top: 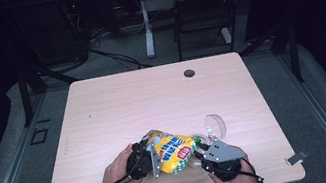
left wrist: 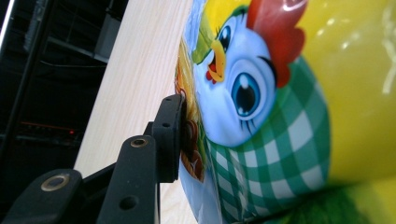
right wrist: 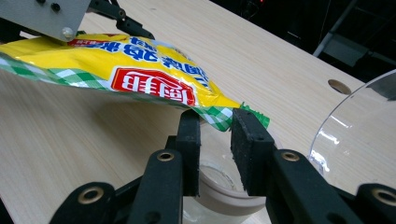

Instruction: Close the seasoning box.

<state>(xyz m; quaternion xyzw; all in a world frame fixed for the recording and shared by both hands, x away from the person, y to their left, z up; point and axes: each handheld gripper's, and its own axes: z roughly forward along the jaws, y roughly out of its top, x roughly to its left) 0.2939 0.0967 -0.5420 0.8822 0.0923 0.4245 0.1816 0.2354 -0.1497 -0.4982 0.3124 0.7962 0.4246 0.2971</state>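
A yellow snack bag (top: 174,151) with a cartoon chicken (left wrist: 243,84) and green check pattern hangs tilted just above the table. My left gripper (top: 154,156) is shut on its left end; one pad (left wrist: 176,133) presses on the foil, and the bag hides the other jaw. A clear jar (right wrist: 219,193) with a pale rim stands under the bag's lower right corner (right wrist: 233,115). My right gripper (right wrist: 215,128) is shut on the jar at its mouth, near the table's front edge (top: 202,158).
A clear round lid (top: 215,124) stands on edge just behind the jar, close to my right jaw (right wrist: 364,130). The wooden table (top: 152,98) has a cable hole (top: 189,73) at the back. A dark chair (top: 202,8) stands beyond it.
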